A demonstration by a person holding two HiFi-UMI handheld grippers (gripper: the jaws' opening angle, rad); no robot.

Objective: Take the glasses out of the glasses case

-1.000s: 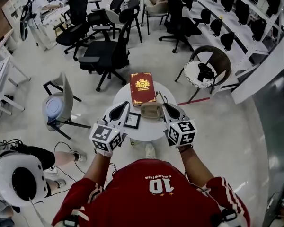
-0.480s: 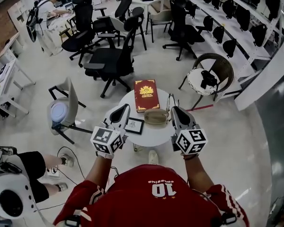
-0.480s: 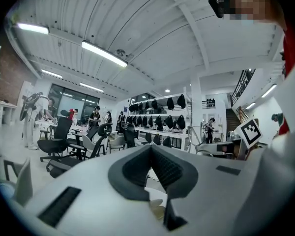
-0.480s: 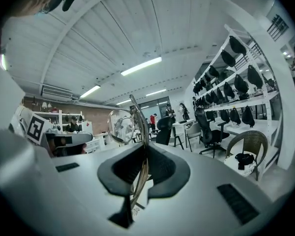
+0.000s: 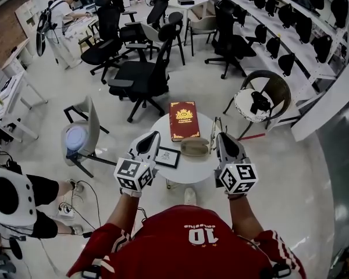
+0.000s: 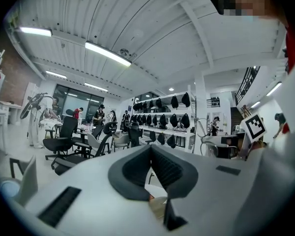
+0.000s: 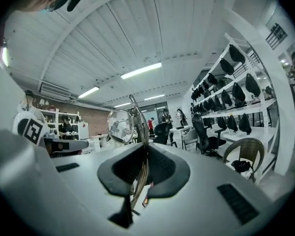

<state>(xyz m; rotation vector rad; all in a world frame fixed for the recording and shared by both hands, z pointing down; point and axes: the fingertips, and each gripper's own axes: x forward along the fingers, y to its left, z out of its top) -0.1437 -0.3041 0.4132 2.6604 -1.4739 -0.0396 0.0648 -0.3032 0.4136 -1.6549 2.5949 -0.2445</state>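
Two grippers hang over a small round white desk (image 5: 163, 173). The left gripper (image 6: 151, 149) has its ribbed black jaws pressed together with nothing between them. Below it on the desk lies a small dark-framed picture (image 5: 167, 157). Further back lies a red hardcover book (image 5: 183, 120) with a gold emblem. A tan, smooth, oval glasses case (image 5: 195, 146) rests on the desk between the two grippers, nearer the right one. The right gripper (image 7: 146, 149) has its jaws pinched on the thin metal frame of the glasses (image 7: 120, 125). These rise beyond the jaw tips, lifted above the desk and apart from the case, with one round clear lens showing to the left.
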